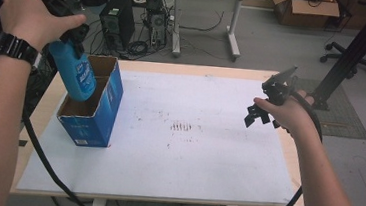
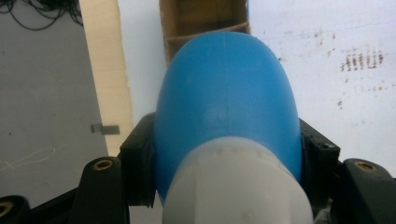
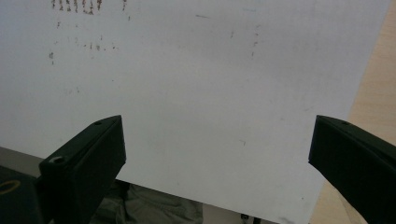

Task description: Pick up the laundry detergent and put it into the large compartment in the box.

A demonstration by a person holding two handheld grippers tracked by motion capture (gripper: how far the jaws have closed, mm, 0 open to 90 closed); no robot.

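Note:
A blue plastic bottle (image 1: 76, 73) with a white cap end (image 2: 236, 186) hangs bottom-down over the open top of a blue cardboard box (image 1: 96, 110) at the table's left. My left gripper (image 1: 73, 38) is shut on the bottle near its cap, jaws pressed against both sides of the bottle (image 2: 226, 98). The bottle's lower end dips into the box's mouth (image 2: 205, 18). My right gripper (image 1: 258, 114) hovers open above the table's right side, its fingers (image 3: 88, 163) spread wide with nothing between them.
A white sheet (image 1: 178, 132) covers the wooden table (image 1: 295, 168), with dark smudges (image 1: 181, 127) near its middle. Beyond the table stand a computer tower (image 1: 117, 22), a desk, a cardboard carton (image 1: 304, 8) and a black frame post (image 1: 356, 48).

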